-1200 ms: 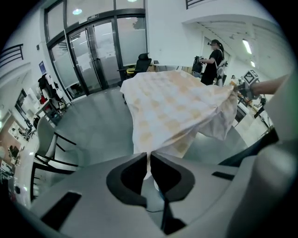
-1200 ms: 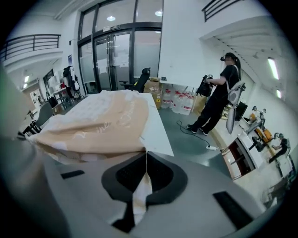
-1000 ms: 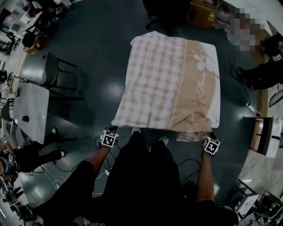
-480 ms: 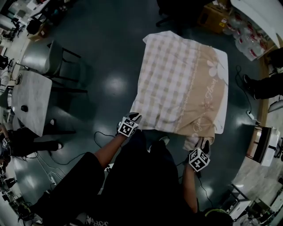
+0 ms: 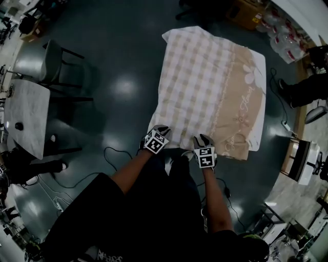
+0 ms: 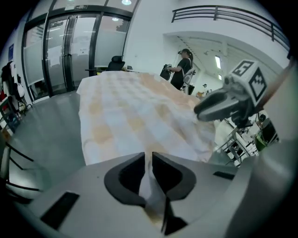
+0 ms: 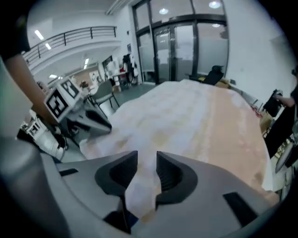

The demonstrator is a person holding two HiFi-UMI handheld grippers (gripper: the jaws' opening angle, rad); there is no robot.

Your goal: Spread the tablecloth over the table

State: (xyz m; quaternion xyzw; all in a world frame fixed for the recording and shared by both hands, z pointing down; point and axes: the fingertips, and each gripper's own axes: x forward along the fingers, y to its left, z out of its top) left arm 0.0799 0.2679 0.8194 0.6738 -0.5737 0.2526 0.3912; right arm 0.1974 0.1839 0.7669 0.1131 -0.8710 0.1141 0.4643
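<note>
A beige-and-white checked tablecloth with a tan flowered band lies over the table. Both grippers are at its near edge, close together. My left gripper has a fold of that edge in its narrow gap; its jaws have just widened slightly, and the pads still press on the cloth. A hand's width to the right, the right gripper has been closing. Its jaws stand apart around the cloth, which passes loosely between them. Each gripper view shows the other gripper: the right gripper and the left gripper.
A grey chair and a small marbled table stand on the left. Cables trail on the dark floor by my feet. Boxes and bottles sit at the far right. A seated person's legs and a cart are right of the table.
Both grippers left the near corners and came inward along the near edge. The right one travelled farther, leftward, and its jaws opened off the corner.
</note>
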